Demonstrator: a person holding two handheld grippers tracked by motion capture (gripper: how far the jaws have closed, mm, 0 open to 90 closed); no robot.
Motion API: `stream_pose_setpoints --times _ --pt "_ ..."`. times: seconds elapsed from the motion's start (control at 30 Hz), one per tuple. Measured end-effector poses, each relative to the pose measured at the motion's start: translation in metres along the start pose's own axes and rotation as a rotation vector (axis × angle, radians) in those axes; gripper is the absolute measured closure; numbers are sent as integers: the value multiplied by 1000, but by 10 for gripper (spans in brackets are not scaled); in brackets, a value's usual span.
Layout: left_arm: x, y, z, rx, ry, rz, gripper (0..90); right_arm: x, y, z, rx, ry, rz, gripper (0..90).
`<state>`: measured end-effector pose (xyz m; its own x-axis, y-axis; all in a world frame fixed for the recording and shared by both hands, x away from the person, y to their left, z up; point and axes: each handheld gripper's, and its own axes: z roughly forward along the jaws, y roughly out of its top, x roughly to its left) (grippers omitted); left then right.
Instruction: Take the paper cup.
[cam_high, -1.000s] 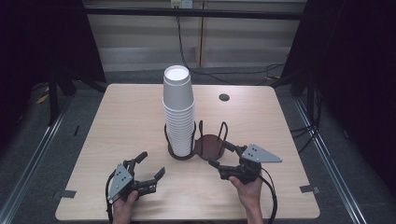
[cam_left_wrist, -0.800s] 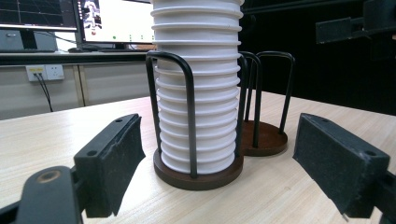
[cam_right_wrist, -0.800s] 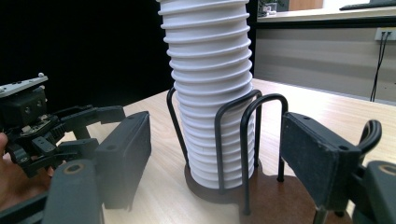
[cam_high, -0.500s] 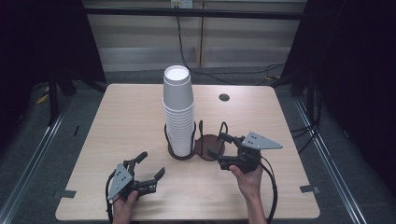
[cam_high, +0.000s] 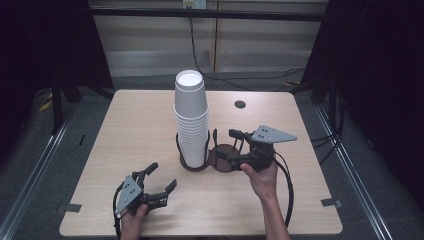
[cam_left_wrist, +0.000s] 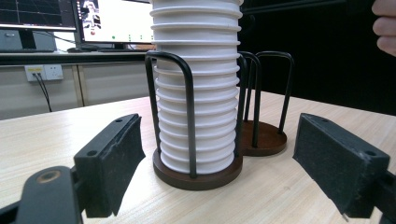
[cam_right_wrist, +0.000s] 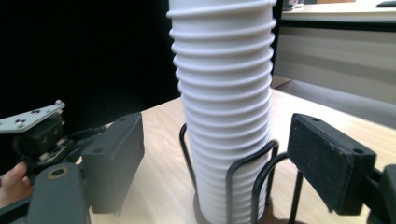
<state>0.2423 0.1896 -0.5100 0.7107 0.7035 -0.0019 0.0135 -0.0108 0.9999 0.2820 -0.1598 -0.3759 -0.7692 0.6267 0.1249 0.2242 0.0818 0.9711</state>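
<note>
Two things to note vs. a sec ago: the R gripper (cam_high: 226, 143) is going up off the table (cam_high: 125, 115) and in toward the wire cup holder (cam_high: 222, 159), while the L gripper (cam_high: 162, 175) is staying put near the front edge.

That means the R side is getting ready to work on the stack of white paper cups (cam_high: 191, 120), prob. to take one. No cup is being touched yet.

The stack is sitting upright in the left ring of the holder, mid table. The right ring is sitting bare, w/ its brown base showing.

R tongs are standing wide, nothing between the pads. They are hanging over the bare ring, just beside the stack, pointing at it from the side. The right hand (cam_high: 260, 177) is holding the gripper from below, wrist lifted.

L tongs are also standing wide, w/ nothing in them. The left hand (cam_high: 131, 220) is lying low on the table, well apart from the holder, w/ the tongs aiming at the stack's bottom.
</note>
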Motion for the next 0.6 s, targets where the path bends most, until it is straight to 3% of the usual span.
stream_pose_setpoints --times 0.27,0.43,0.6 --pt "0 0 0 0 0 -1 155 -1 21 6 11 48 -14 208" --pt "0 0 0 -1 -1 -1 155 -1 30 7 10 35 -30 209" --pt "0 0 0 -1 -2 -1 155 -5 43 11 30 54 -30 208"
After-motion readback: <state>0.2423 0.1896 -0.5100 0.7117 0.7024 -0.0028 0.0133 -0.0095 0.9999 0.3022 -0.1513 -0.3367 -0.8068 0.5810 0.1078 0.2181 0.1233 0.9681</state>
